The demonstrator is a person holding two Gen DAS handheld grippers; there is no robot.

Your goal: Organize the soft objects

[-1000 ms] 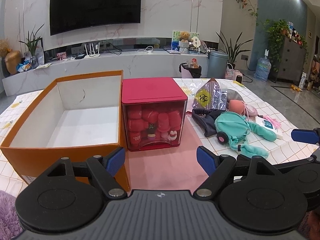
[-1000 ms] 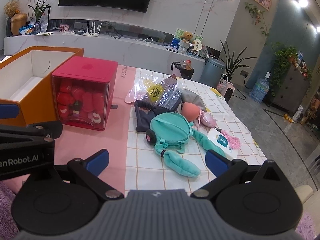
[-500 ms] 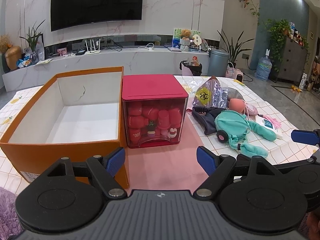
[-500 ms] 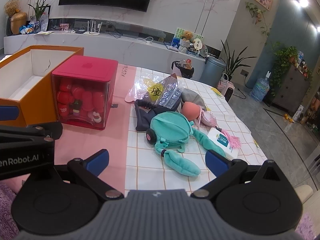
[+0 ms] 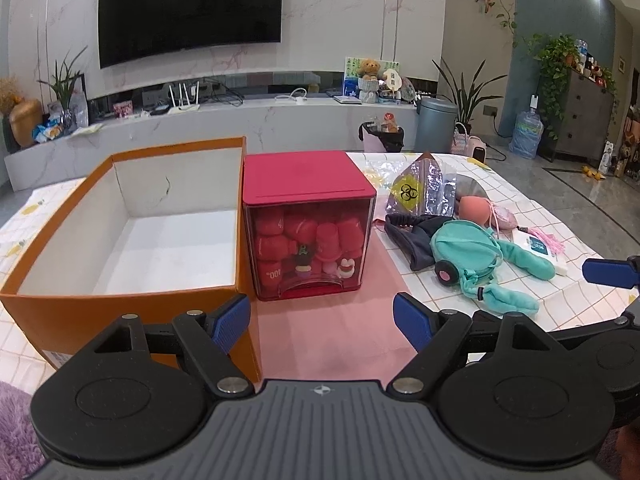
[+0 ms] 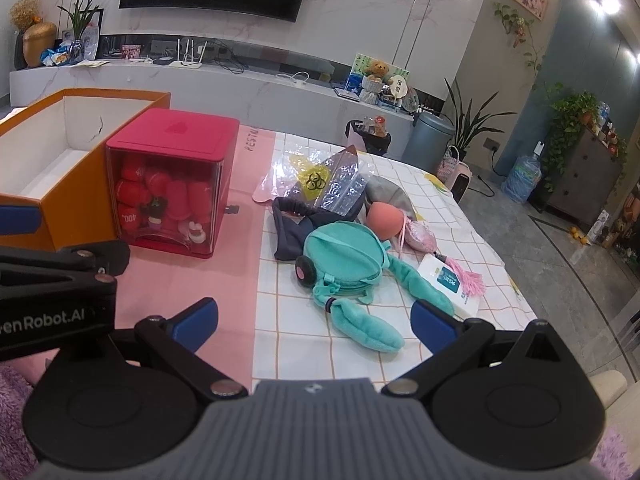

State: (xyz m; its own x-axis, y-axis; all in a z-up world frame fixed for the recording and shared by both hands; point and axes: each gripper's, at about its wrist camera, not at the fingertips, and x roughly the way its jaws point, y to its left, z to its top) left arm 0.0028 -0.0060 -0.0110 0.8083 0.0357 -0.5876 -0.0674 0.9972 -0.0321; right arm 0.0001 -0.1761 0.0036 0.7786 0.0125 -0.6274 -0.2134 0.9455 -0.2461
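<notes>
Tabletop: teal plush bag's ears trail camera-right.

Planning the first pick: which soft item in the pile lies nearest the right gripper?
The teal plush bag: its long teal strap reaches toward the open right gripper.

Left gripper level, blue fingertips spread wide, holding nothing, right gripper alongside, equally wide apart, empty

Open cardboard box at the left of the surface, lidded storage cube touching its right side, heap of soft things right of the cube, plush bag at front, headband just behind it, plastic pouch farthest back, booklet at the heap's right edge.
</notes>
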